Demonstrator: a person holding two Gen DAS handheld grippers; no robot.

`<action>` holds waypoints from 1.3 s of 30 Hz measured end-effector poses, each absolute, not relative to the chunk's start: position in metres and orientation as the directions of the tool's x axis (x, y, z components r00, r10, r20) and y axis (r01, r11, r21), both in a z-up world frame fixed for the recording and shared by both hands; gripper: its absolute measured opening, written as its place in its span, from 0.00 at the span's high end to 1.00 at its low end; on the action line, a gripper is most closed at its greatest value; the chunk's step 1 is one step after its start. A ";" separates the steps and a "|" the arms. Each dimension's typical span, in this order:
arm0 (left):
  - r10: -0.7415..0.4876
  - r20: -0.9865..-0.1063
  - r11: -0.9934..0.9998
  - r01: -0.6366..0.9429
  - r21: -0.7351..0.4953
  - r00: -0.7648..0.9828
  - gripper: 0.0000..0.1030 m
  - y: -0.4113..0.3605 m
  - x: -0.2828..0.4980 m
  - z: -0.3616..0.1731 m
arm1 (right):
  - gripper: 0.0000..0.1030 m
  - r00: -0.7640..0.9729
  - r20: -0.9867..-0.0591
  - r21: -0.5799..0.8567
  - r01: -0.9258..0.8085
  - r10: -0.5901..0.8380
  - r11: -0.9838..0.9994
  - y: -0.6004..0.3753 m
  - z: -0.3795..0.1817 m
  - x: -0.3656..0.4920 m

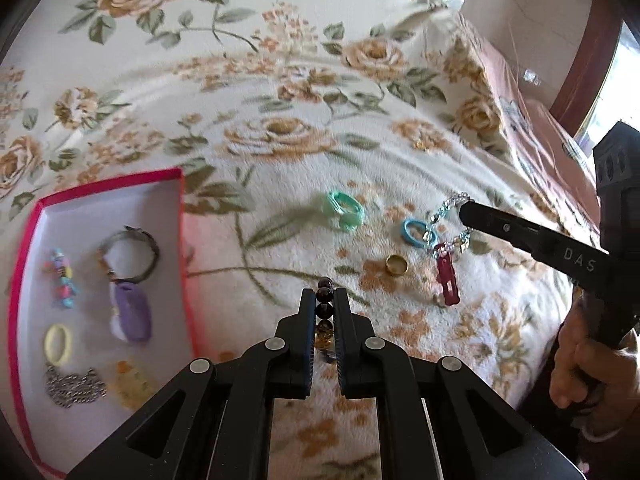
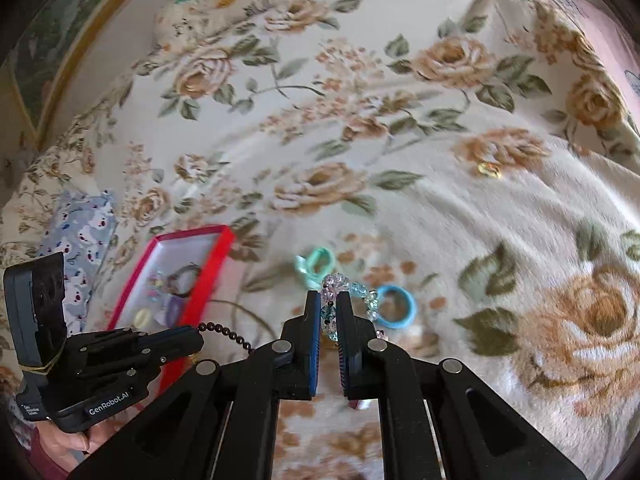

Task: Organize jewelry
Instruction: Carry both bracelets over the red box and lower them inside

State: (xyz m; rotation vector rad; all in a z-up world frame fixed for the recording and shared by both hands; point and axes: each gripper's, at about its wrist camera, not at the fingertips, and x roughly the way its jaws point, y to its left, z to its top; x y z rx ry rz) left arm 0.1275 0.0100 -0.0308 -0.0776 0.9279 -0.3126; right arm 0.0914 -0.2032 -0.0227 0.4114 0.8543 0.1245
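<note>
at the lower middle of the left wrist view, the left gripper (image 1: 324,300) has its jaws clamped on a strand of dark round beads (image 1: 324,306), with an amber bead showing lower in the gap. to the left of it lies a shallow pink-rimmed cardboard box with a white floor (image 1: 120,184), resting on the cream plush blanket with tan roses (image 1: 280,80). inside the box sit a multicoloured bead piece (image 1: 62,278), a dark bangle (image 1: 132,254), a purple oval piece (image 1: 132,312), a pale yellow ring (image 1: 59,344) and a silver chain (image 1: 74,386). right of centre on the blanket lie a mint green ring (image 1: 344,210), a blue ring (image 1: 414,232), a gold band ring (image 1: 396,266) and a red oblong pendant (image 1: 447,278). the right gripper (image 1: 468,210) reaches in from the right edge, its tip at a clear crystal bead bracelet (image 1: 450,216). at the lower middle of the right wrist view, the right gripper (image 2: 328,308) has its jaws closed on that crystal bracelet (image 2: 348,292), which loops just left of the blue ring (image 2: 396,308) and below the mint green ring (image 2: 318,262). at the lower left, the left gripper (image 2: 196,336) holds the dark bead strand (image 2: 228,334), which trails to the right, beside the pink-rimmed box (image 2: 216,256). a small gold piece (image 2: 490,170) lies well apart on the blanket (image 2: 460,220) at the upper right.
</note>
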 end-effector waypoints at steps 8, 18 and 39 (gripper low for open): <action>-0.294 -0.738 0.956 0.185 -0.229 0.608 0.93 0.047 0.095 -0.007 | 0.93 0.671 -0.669 0.412 -0.024 0.321 0.911 -0.173 -0.001 0.090; -0.258 -0.707 0.962 0.106 -0.252 0.659 0.93 0.098 0.058 0.013 | 0.93 0.638 -0.659 0.416 -0.130 0.397 0.900 -0.122 0.008 0.094; -0.174 -0.707 0.954 -0.061 -0.294 0.685 0.93 0.172 0.015 0.013 | 0.93 0.534 -0.648 0.438 -0.323 0.544 0.839 -0.021 0.010 0.094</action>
